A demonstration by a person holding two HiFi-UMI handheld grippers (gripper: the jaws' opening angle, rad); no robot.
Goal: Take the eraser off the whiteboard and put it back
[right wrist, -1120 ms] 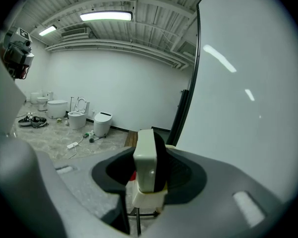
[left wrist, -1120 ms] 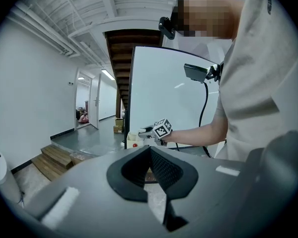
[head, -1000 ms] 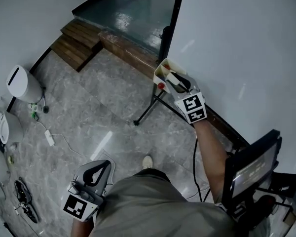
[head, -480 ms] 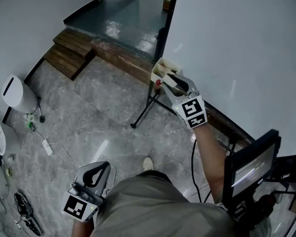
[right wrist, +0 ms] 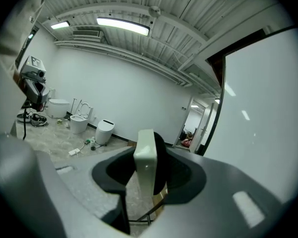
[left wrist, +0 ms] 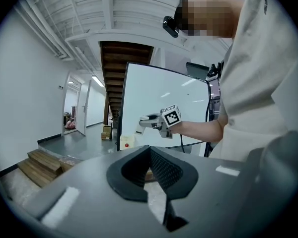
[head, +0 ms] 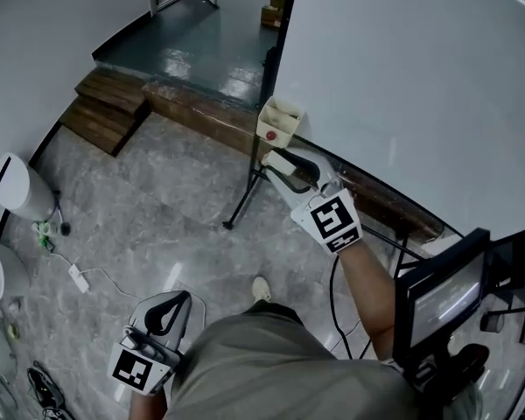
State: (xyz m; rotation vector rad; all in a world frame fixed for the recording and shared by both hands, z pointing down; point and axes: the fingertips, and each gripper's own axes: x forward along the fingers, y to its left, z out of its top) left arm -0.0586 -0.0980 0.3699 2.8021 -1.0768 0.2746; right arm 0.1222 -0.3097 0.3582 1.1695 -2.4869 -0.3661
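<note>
My right gripper (head: pixel 286 171) is shut on the eraser (head: pixel 278 162), a cream block with a black felt side. It hangs in the air just in front of the whiteboard (head: pixel 420 86), below and apart from the board's left corner. In the right gripper view the eraser (right wrist: pixel 145 162) stands upright between the jaws, with the whiteboard (right wrist: pixel 268 108) at the right. My left gripper (head: pixel 164 311) hangs low beside the person's hip, shut with nothing in it. From the left gripper view, the left gripper (left wrist: pixel 150 148) looks toward the right gripper (left wrist: pixel 148 120) and the whiteboard (left wrist: pixel 159 108).
A cream box (head: pixel 278 122) with a red dot sits at the left end of the board's ledge. The stand's black legs (head: pixel 241 206) spread on the marble floor. Wooden steps (head: pixel 101 112) lie at the back left. A monitor on a stand (head: pixel 442 300) is at the right, a white bin (head: pixel 17 186) at the left.
The right gripper has drawn back from the cream box with the eraser in it and now hangs apart from it. The left gripper stays low at the hip.
</note>
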